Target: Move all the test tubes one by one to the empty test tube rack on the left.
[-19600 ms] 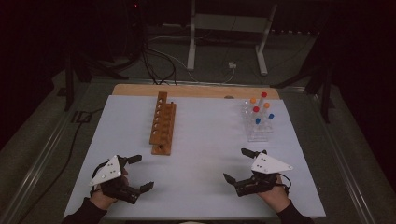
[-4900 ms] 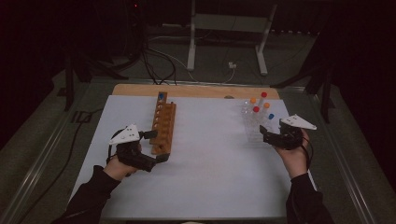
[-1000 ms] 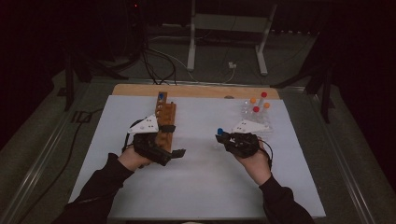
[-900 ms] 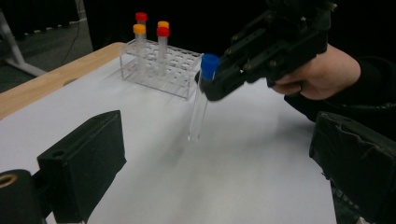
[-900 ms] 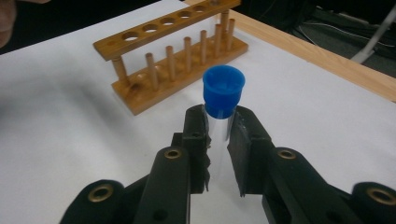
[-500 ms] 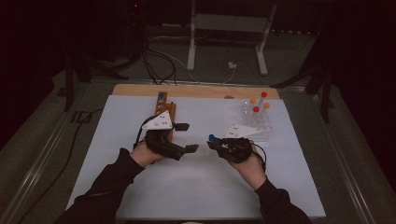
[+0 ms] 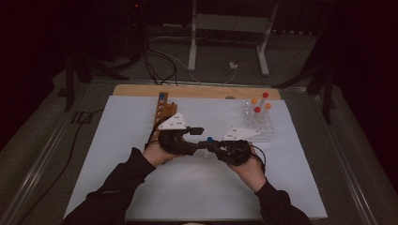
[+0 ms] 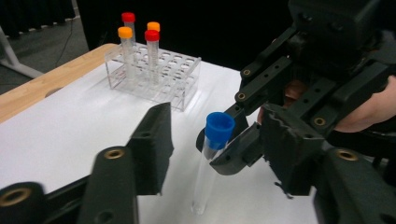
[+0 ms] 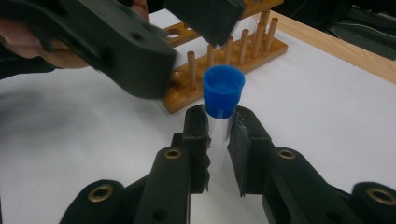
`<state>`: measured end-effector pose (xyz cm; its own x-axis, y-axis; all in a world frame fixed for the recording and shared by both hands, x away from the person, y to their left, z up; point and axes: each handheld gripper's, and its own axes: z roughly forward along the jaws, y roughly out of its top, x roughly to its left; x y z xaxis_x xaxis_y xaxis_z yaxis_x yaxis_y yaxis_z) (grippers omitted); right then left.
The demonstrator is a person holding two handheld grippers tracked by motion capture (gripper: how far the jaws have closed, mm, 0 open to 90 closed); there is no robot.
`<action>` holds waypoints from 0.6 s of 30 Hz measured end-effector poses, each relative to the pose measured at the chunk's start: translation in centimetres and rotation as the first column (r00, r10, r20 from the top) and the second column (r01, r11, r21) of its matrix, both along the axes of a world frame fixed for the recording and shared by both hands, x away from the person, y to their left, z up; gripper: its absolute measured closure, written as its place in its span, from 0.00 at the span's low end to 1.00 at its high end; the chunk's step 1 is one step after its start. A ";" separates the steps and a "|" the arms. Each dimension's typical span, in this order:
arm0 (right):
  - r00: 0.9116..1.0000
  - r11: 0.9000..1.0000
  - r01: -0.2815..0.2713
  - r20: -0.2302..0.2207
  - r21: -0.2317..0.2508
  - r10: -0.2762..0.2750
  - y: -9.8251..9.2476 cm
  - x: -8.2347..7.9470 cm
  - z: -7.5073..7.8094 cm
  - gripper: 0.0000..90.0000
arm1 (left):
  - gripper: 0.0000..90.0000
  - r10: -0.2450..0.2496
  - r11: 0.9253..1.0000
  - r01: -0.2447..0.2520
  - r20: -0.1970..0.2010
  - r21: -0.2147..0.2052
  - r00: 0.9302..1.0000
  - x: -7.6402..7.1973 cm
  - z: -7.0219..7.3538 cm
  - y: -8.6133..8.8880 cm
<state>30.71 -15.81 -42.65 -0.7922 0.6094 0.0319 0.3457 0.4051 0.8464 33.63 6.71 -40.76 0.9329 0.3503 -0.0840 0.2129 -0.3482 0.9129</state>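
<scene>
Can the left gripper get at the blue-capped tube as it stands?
Probably yes. The right gripper holds the tube upright just under its blue cap, and the left gripper, whose jaws have just been closing, already straddles it with nothing between. The lower tube is bare.

A clear plastic test tube (image 8: 205, 179) with a blue screw cap (image 9: 223, 90) stands roughly upright above the white table mat. It is capped and looks empty.
</scene>
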 end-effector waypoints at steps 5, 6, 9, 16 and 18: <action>1.000 1.000 -0.003 0.001 0.002 0.003 0.0 0.0 0.0 0.86 | 0.64 -0.014 1.000 0.014 0.011 0.022 1.000 0.1 -0.2 -0.7; 1.000 1.000 -0.003 0.002 0.002 0.003 0.0 0.0 0.1 0.86 | 0.66 -0.018 1.000 0.018 0.012 0.023 1.000 0.1 -0.2 -0.8; 1.000 1.000 -0.004 0.002 0.004 0.004 0.0 0.0 0.1 0.86 | 0.71 -0.018 1.000 0.017 0.020 0.025 1.000 0.2 -0.4 -1.1; 1.000 1.000 0.000 0.000 0.007 0.000 -0.1 0.0 0.1 0.86 | 0.84 -0.031 0.999 0.030 0.024 0.039 0.999 0.3 -0.4 -1.4; 1.000 1.000 0.001 -0.002 0.007 -0.001 -0.1 0.0 0.1 0.86 | 0.85 -0.030 0.999 0.029 0.030 0.043 0.999 0.3 -0.3 -1.4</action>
